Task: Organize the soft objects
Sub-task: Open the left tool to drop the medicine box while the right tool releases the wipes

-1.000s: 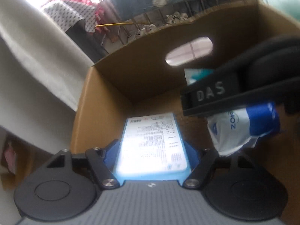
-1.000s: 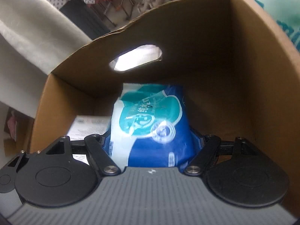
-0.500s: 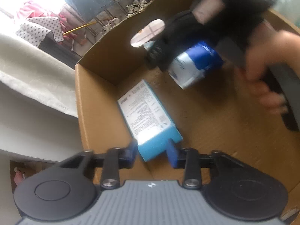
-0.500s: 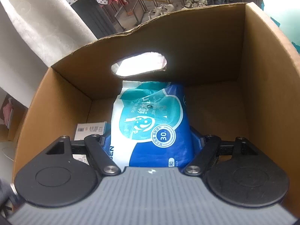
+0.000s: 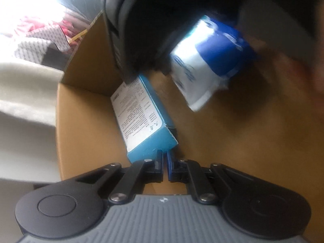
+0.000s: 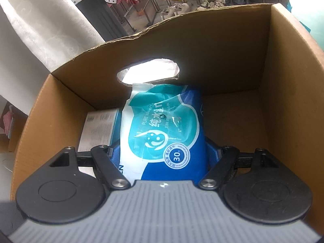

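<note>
A blue tissue box with a white printed label lies in the left corner of the cardboard box. My left gripper is shut and empty just behind the tissue box's near end. My right gripper is shut on a blue and teal wet wipes pack and holds it inside the cardboard box. The tissue box lies left of the pack. In the left wrist view the right gripper and its pack hang above the box floor.
The far box wall has an oval handle hole. A white curtain hangs beyond the box on the left. A hand holds the right gripper at the right edge.
My left gripper let go of the tissue box, drew back and shut empty. The tissue box now lies in the cardboard box. The right gripper still holds the wipes pack, slightly higher.
</note>
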`<state>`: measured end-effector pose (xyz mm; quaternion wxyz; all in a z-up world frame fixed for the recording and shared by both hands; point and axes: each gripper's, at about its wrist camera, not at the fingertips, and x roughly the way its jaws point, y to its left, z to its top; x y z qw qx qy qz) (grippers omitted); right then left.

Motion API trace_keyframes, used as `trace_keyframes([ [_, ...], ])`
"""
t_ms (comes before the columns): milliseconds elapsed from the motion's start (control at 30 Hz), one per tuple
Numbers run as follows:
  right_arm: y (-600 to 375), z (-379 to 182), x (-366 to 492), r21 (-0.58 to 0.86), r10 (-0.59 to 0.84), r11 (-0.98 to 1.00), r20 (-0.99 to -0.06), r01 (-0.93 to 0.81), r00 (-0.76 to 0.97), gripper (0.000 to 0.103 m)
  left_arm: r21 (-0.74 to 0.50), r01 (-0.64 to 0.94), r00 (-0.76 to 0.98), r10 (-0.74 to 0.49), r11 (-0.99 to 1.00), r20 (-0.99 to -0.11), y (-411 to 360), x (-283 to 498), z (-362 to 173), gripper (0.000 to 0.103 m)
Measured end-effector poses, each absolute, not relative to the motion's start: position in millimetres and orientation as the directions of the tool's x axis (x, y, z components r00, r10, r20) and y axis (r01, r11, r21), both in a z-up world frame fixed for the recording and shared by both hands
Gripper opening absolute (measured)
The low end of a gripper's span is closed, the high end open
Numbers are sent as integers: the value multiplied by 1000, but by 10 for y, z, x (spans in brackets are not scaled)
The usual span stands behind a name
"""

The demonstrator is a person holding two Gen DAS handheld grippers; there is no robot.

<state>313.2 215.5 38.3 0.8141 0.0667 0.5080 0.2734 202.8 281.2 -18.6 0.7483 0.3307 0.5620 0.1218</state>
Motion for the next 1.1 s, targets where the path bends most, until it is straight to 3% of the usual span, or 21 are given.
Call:
trace_keyframes([
  [267,2168,414,3135,366,498,848,-796,-383,342,80,565,110,330,507,818,-797,2922,2057,-111,11],
  [367,2078,420,3168,424,533,835,-780,-351,328,82,571,121,360,500,812,-787,2861,1917,111,39],
  [567,1816,357,3287,568,608,794,-736,-217,298,85,549,136,436,448,824,-780,2736,1560,546,42],
  [800,1929,438,3215,496,580,812,-740,-308,339,83,500,124,464,396,857,-792,2718,1459,609,43],
  [933,1988,438,3221,568,655,752,-702,-335,281,84,483,122,461,381,867,-801,2719,1400,594,43],
  [1000,1968,482,3216,583,673,737,-680,-343,291,92,479,119,460,379,870,-803,2710,1375,600,47],
  [1100,1874,556,3200,556,656,754,-664,-350,360,95,485,111,466,385,868,-796,2722,1367,599,52],
])
